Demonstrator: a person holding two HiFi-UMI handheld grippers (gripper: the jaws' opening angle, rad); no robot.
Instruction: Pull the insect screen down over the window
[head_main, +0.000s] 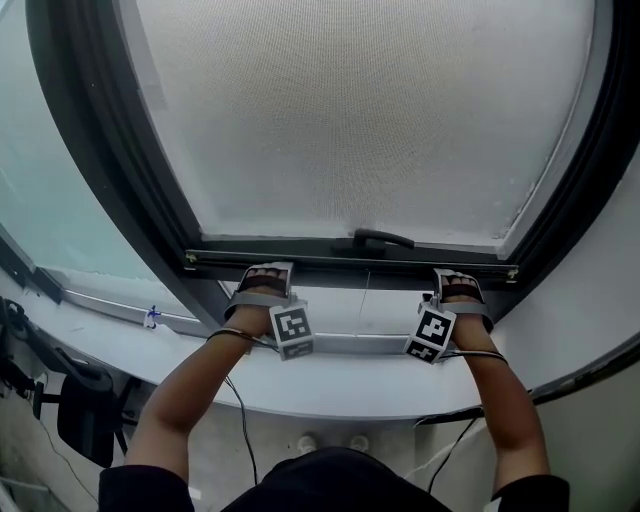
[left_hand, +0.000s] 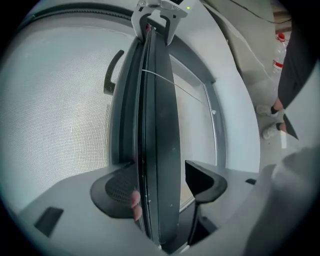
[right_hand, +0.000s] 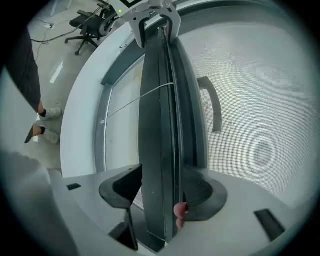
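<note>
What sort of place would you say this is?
Probably an office or workroom, indoors at a window: an insect screen with its bottom bar, a white sill, and an office chair on a pale floor.

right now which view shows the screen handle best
Right gripper view: the handle stands out whole against the mesh. The left gripper view shows it edge-on beside the bar; the head view shows it small.

No words, numbers or brand names are showing legibly in any view. The only sign-like marks are two black-and-white square marker patterns, lying at lower centre of the head view: one (head_main: 292, 326) on the cube of the left hand-held gripper (head_main: 266, 272), one (head_main: 432, 331) on the cube of the right hand-held gripper (head_main: 459, 278). Neither is carrying letters.
</note>
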